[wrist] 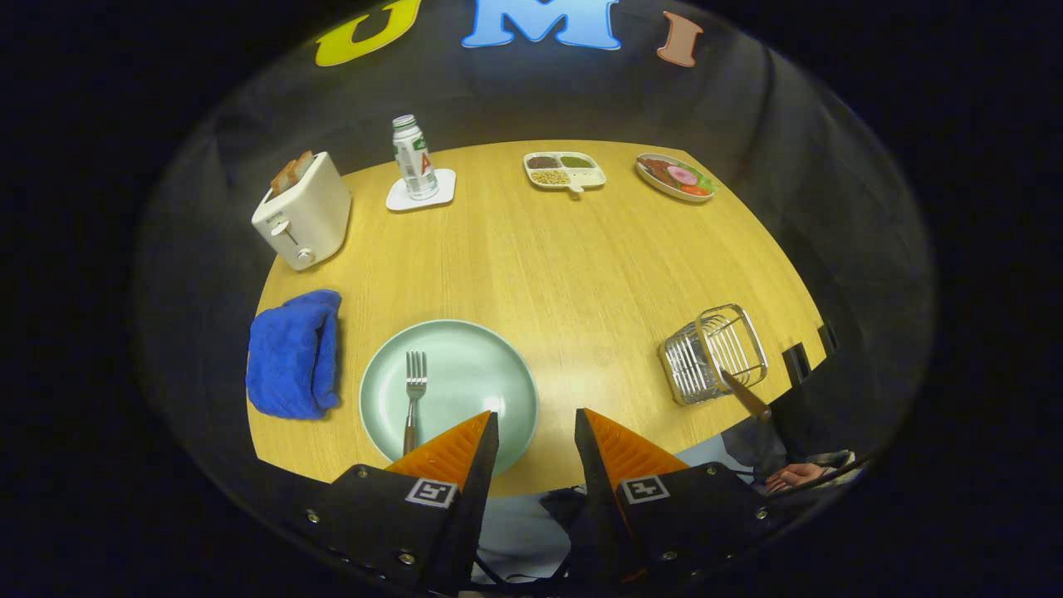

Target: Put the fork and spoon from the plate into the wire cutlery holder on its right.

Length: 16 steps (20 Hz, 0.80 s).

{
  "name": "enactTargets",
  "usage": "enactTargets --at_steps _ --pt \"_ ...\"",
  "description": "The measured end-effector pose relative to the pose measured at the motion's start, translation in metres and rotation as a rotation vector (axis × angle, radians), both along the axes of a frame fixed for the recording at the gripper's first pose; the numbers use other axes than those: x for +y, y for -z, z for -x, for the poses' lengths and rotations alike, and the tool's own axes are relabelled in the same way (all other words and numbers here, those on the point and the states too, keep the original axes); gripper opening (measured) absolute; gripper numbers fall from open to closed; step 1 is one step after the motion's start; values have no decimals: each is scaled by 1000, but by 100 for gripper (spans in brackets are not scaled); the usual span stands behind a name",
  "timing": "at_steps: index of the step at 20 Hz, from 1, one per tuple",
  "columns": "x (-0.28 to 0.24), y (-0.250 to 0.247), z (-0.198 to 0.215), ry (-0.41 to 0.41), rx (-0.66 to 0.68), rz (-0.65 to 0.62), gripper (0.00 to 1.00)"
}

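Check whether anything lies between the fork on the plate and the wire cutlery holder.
Nothing visible does. The fork lies on the plate just ahead of the gripper, whose jaws are open and empty. Bare table runs from the plate to the wire cutlery holder, which already holds a wooden-handled utensil.

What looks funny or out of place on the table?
The wire cutlery holder near the table's right edge seems tipped, its open mouth leaning sideways, with a utensil handle sticking out. The fork lies neatly on the plate. The gripper hangs open, holding nothing.
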<state>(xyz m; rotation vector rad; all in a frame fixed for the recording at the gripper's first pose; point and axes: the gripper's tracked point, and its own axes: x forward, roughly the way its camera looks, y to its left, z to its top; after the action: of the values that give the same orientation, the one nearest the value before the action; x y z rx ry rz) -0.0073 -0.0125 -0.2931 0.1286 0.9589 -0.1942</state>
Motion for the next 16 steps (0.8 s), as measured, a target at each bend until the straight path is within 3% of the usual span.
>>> enactTargets --at_steps 8,16 --pt "64 36 -1 -106 49 -39 57" --pt "92 77 -10 -126 104 -71 57"
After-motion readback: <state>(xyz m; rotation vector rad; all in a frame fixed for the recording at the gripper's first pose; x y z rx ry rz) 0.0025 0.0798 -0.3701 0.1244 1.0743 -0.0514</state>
